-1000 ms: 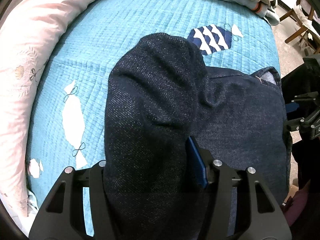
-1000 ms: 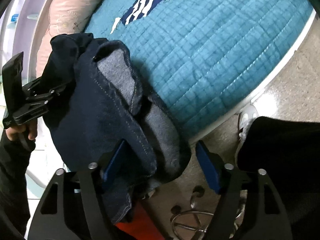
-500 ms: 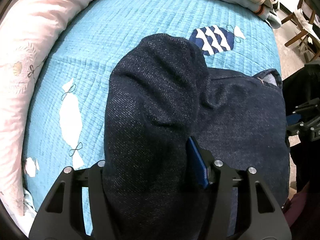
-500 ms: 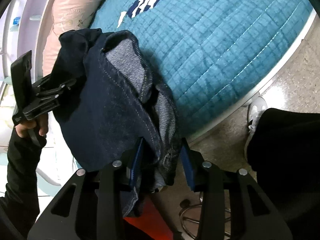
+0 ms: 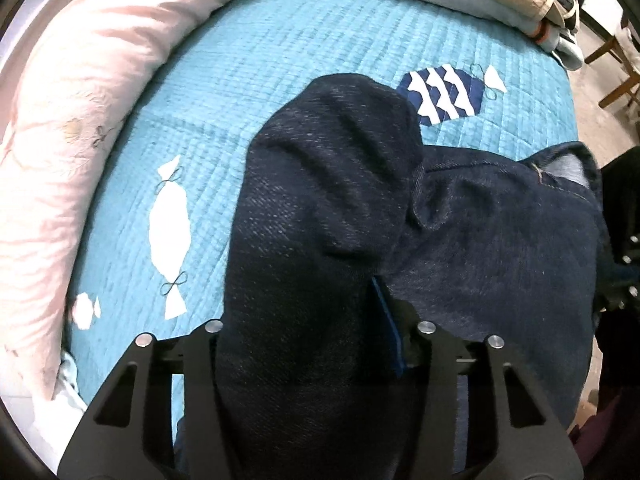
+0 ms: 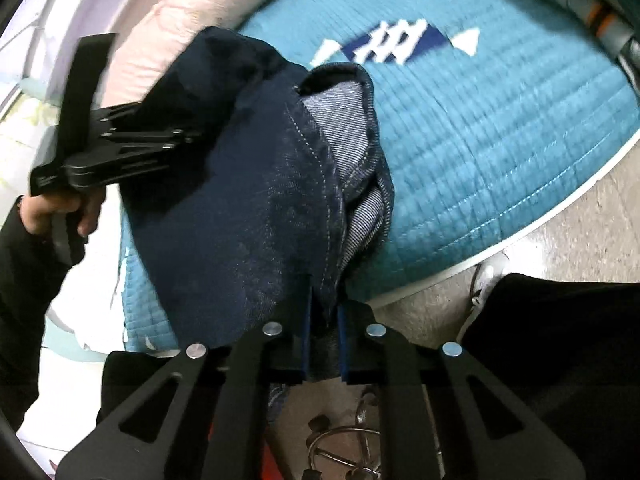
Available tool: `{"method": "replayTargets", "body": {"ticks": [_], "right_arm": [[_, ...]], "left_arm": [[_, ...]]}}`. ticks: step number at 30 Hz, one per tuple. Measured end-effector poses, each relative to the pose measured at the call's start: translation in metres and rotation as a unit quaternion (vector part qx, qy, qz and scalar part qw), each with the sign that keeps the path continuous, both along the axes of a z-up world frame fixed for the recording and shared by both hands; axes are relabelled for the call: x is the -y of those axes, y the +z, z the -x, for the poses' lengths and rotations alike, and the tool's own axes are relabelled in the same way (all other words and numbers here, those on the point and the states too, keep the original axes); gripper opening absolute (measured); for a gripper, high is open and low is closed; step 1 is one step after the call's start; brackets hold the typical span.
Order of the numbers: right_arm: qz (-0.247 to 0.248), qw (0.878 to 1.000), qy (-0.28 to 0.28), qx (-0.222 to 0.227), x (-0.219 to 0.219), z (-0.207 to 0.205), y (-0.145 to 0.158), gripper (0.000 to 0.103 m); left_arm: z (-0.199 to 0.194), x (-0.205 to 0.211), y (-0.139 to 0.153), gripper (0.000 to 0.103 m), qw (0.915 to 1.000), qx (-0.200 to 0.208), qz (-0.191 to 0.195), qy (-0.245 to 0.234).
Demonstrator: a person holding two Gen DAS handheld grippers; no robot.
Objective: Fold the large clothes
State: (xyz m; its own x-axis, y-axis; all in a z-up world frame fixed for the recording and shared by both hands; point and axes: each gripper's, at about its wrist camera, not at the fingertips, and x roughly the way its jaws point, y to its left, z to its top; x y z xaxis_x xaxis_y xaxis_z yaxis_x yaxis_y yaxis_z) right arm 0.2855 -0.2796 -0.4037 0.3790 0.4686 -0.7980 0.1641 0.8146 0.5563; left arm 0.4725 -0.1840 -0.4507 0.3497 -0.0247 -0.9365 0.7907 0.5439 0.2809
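Teal quilted bedspread (image 5: 304,52) is filling the upper frame. Dark denim jeans (image 5: 320,216) are hanging bunched above it, paler inner weave showing at the opening. Left gripper (image 5: 304,320) jaws are closing on a thick denim bundle; right gripper (image 6: 324,320) jaws are closing, pinching the stitched seam edge at lower centre.

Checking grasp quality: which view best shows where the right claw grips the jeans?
Right wrist view: the right claw is closing on the jeans at a stitched hem edge, the blue pads pinching the denim. Left wrist view shows only the claw's dark frame at the picture's right edge, its grip hidden.
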Motion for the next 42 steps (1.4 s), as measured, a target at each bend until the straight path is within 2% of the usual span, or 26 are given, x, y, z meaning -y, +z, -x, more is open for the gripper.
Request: {"method": "replayTargets", "body": {"ticks": [12,19,23,29,36,40,42], "right_arm": [[0.014,0.998,0.007,0.055,0.005,0.024,0.059,0.009],[0.024,0.995,-0.019,0.092,0.039,0.031,0.089,0.009],[0.034,0.992,-0.043,0.117,0.071,0.027,0.109,0.009],[0.031,0.983,-0.082,0.164,0.137,0.02,0.156,0.009],[0.01,0.969,-0.124,0.215,0.225,0.012,0.213,0.009],[-0.012,0.963,-0.151,0.221,0.28,0.007,0.227,0.009],[-0.035,0.963,-0.16,0.213,0.304,0.006,0.226,0.009]], "left_arm": [[0.028,0.002,0.045,0.042,0.9991,0.021,0.036,0.008],[0.031,0.029,0.082,0.04,0.9969,0.04,0.067,0.01],[0.026,0.064,0.106,0.038,0.995,0.055,0.083,0.001],[0.005,0.139,0.161,0.038,0.9894,0.085,0.112,-0.037],[-0.025,0.255,0.234,0.038,0.9806,0.106,0.125,-0.107],[-0.034,0.319,0.253,0.038,0.9757,0.109,0.132,-0.136],[-0.037,0.352,0.253,0.038,0.9751,0.102,0.124,-0.154]]}}
